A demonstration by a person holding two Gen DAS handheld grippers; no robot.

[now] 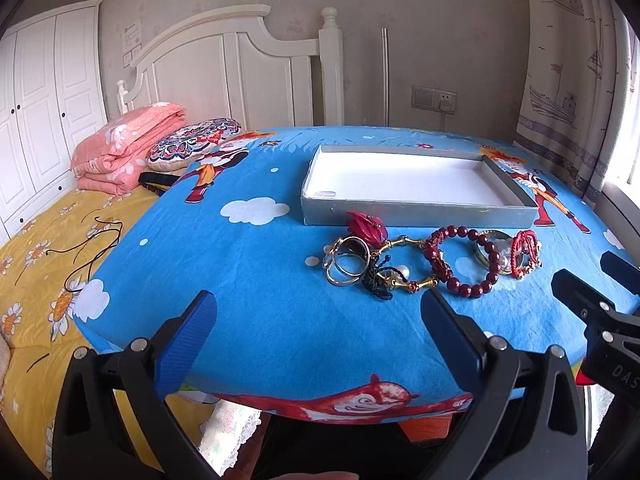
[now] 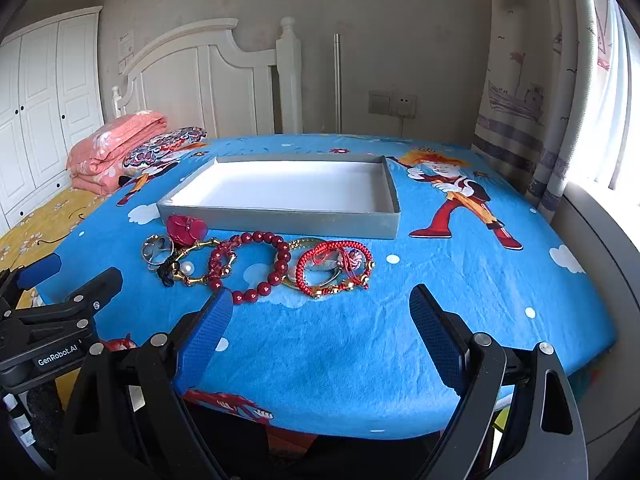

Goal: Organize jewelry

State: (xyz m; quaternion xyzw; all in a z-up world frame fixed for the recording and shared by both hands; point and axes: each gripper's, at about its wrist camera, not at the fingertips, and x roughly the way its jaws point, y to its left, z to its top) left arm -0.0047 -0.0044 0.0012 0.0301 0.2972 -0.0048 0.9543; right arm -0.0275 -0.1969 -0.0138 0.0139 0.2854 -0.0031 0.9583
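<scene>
A row of jewelry lies on the blue cartoon cloth (image 1: 260, 320) in front of a shallow grey box (image 1: 416, 216) with a bare white inside. From left: silver rings (image 1: 347, 260), a red pouch (image 1: 366, 226), a gold bangle (image 1: 404, 264), a dark red bead bracelet (image 1: 468, 264) and a red cord bracelet (image 1: 526, 252). My left gripper (image 1: 318, 296) is open, just short of the rings and bangle, holding nothing. My right gripper (image 2: 320, 292) is open and bare too, in front of the bead bracelet (image 2: 282, 256) and cord bracelet (image 2: 332, 248). The box (image 2: 280, 222) lies beyond.
The table's near edge runs just under both grippers. Left of it is a bed with a yellow quilt (image 1: 40, 280), a black cord (image 1: 92, 248), a folded pink blanket (image 1: 124, 148) and a patterned cushion (image 1: 196, 142). A curtain (image 2: 520, 100) and window are at the right.
</scene>
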